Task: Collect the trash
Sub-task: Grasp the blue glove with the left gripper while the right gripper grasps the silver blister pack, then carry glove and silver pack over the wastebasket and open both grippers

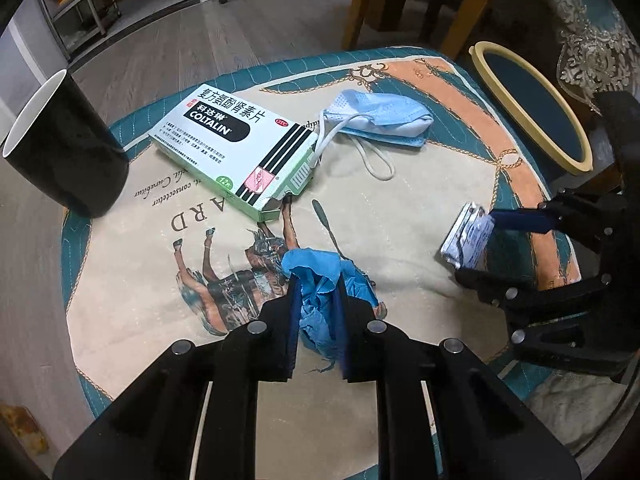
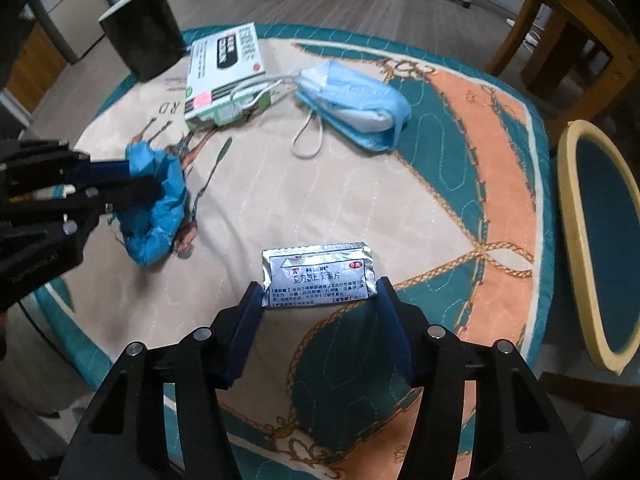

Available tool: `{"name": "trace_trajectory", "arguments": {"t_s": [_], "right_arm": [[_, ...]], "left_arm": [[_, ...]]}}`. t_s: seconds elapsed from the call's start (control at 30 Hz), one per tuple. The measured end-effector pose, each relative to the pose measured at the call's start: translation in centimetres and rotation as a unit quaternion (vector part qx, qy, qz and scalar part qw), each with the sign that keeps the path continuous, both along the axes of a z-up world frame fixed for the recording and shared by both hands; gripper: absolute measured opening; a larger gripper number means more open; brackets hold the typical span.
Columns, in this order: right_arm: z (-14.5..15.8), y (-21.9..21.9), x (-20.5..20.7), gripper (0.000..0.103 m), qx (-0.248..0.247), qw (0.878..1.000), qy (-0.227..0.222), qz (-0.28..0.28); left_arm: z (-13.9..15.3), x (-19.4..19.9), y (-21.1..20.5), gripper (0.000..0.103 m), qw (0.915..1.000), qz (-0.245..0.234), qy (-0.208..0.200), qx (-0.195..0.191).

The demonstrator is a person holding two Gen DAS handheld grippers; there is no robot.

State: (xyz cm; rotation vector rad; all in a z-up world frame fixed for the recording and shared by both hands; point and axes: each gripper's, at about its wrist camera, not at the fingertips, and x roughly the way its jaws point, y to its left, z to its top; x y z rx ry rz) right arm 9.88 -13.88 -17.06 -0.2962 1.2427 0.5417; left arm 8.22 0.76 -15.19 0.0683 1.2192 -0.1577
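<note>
Left gripper (image 1: 318,292): pads pressed onto the crumpled blue glove (image 1: 316,304), pinching it on the patterned cloth (image 1: 400,208).
Right gripper (image 2: 320,292): pads against both short ends of the silver foil sachet (image 2: 318,274), which lies flat on the cloth.
Medicine box (image 1: 236,148): farther back, green and white, lying flat, its near end flap torn open; inside not visible.
Face mask (image 1: 380,120): folded, blue and white, beside the box; one ear loop lies across the box's end.
Black cup (image 1: 68,144): at the far left edge of the cloth, upright; contents cannot be told.
Round mat (image 1: 536,108): dark with a yellow rim, right of the cloth.
Wooden chair (image 2: 560,32): beyond, on the floor.
Left view only: the box's printed face.
Right view only: the sachet's printed front.
</note>
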Motion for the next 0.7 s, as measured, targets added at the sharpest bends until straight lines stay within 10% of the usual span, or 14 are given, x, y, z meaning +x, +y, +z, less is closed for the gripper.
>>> {"name": "trace_trajectory", "arguments": {"t_s": [0.7], "right_arm": [[11.8, -8.7, 5.3, 0.059, 0.117, 0.98, -0.093, -0.133]], "left_arm": [[8.9, 0.3, -3.9, 0.014, 0.9891, -0.047, -0.135, -0.033]]}}
